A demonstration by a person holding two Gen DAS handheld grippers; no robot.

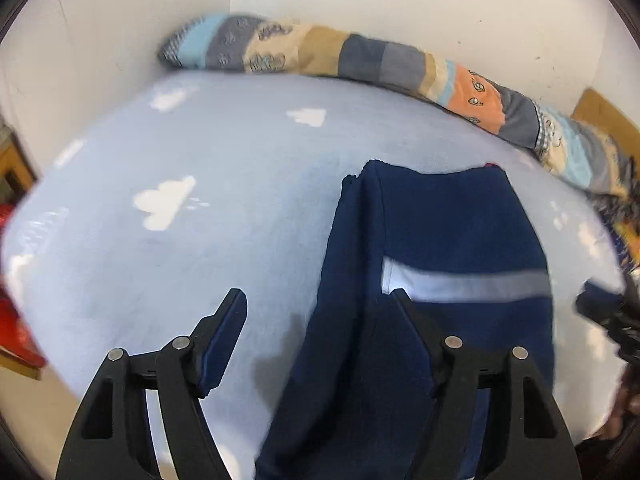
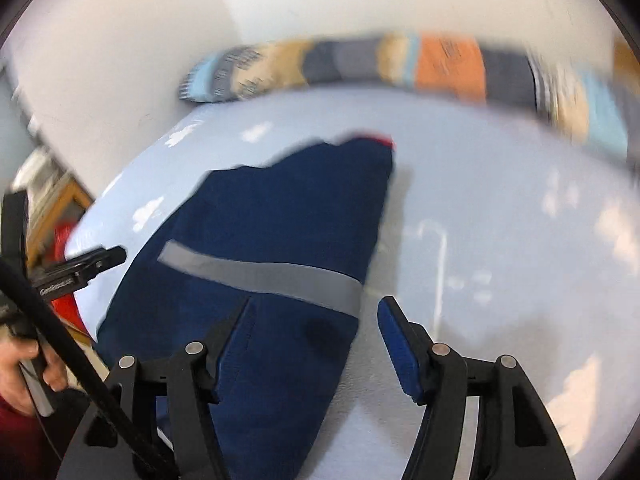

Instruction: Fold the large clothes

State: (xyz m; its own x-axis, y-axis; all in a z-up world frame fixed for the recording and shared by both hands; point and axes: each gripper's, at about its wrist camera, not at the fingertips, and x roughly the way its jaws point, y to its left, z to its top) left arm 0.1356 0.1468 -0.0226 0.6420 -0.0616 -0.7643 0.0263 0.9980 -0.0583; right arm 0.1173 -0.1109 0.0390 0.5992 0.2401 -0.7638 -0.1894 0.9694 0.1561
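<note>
A navy blue garment point(image 1: 436, 240) with a grey reflective stripe point(image 1: 472, 284) lies folded lengthwise on the light blue bed sheet point(image 1: 200, 240). My left gripper point(image 1: 320, 300) is open above its near left edge, one finger over the sheet and one over the cloth. In the right wrist view the same garment point(image 2: 280, 216) and its stripe point(image 2: 272, 272) lie ahead. My right gripper point(image 2: 312, 308) is open over the garment's near right edge. The left gripper point(image 2: 102, 260) also shows at the left in the right wrist view. Both views are blurred.
A patchwork bolster point(image 1: 360, 60) runs along the white wall at the far side of the bed and also shows in the right wrist view point(image 2: 400, 64). Red objects point(image 1: 16, 320) and wooden furniture point(image 2: 56, 208) stand off the bed's left edge.
</note>
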